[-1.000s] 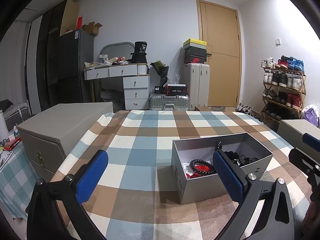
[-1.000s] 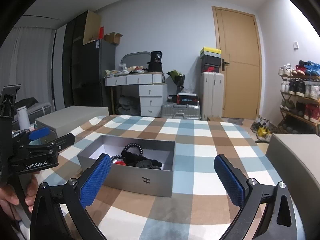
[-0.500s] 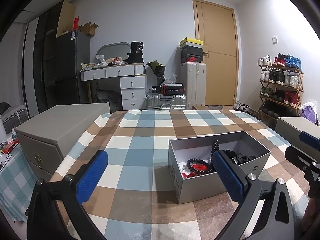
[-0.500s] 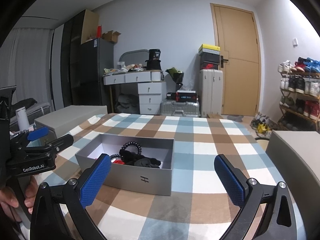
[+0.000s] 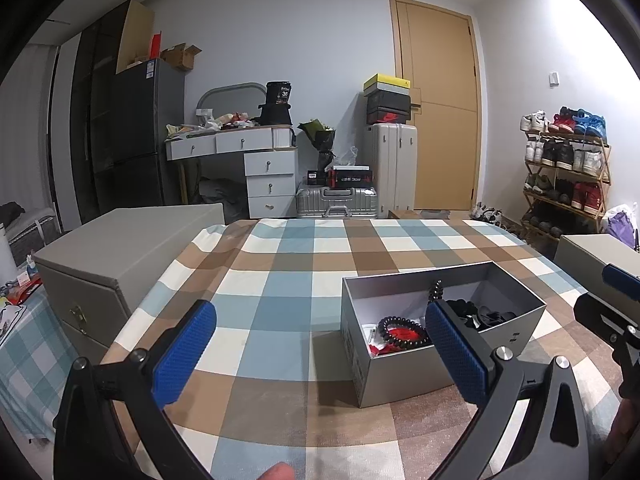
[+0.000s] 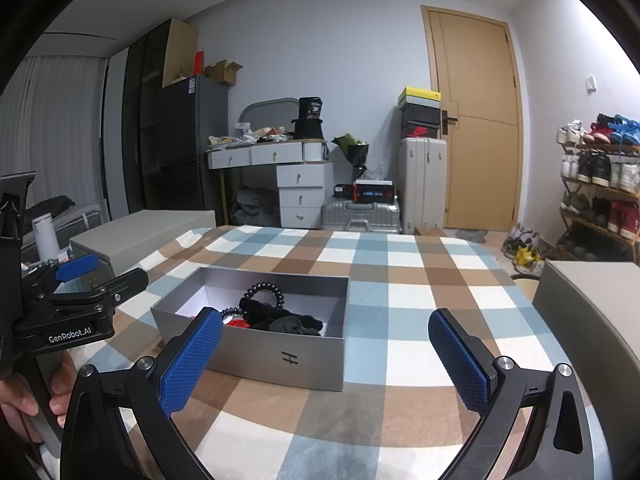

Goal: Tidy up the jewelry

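An open silver box (image 5: 400, 376) (image 6: 280, 354) sits on the checked tablecloth. Inside lie a black bead bracelet (image 5: 402, 326) on something red, a black coiled band (image 6: 266, 292) and dark fabric pieces (image 6: 288, 320). My left gripper (image 5: 320, 356) is open and empty, held just before the box's left front corner; it also shows in the right wrist view (image 6: 80, 300). My right gripper (image 6: 326, 356) is open and empty, held in front of the box's right half; its tip shows in the left wrist view (image 5: 612, 300).
The checked tablecloth (image 5: 288, 304) covers the work surface. A closed beige box (image 5: 120, 248) stands at the left, another beige box (image 6: 592, 304) at the right. Beyond are a dresser, suitcases, a door and a shoe rack (image 5: 568, 168).
Both views have shifted slightly. The silver box sits a little lower and nearer in the left wrist view. Both grippers stay open.
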Motion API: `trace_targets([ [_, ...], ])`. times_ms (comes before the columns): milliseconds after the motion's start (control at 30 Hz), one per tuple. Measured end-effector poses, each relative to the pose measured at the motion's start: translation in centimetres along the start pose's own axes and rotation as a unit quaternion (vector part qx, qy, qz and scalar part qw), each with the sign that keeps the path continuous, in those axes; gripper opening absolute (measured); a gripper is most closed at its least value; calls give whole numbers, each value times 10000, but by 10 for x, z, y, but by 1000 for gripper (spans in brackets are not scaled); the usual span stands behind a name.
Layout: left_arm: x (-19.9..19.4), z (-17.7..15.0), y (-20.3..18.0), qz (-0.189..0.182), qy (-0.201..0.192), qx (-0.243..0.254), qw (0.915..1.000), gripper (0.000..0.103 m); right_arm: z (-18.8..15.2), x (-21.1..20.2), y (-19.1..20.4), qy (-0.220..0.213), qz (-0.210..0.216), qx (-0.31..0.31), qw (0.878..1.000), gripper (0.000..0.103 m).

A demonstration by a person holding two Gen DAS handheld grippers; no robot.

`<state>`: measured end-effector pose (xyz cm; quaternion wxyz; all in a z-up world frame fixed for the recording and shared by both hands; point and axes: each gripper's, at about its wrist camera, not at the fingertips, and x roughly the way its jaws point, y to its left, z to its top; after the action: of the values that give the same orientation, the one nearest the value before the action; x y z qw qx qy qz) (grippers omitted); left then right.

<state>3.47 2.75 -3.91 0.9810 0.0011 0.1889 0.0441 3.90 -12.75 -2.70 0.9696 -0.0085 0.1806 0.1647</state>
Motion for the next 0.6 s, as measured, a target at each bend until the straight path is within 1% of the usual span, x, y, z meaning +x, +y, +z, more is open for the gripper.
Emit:
trace_targets([
  [600,0,1,-3,-18,7,19,10000,102,2,-1,1,-11,11,-43,10000,103],
])
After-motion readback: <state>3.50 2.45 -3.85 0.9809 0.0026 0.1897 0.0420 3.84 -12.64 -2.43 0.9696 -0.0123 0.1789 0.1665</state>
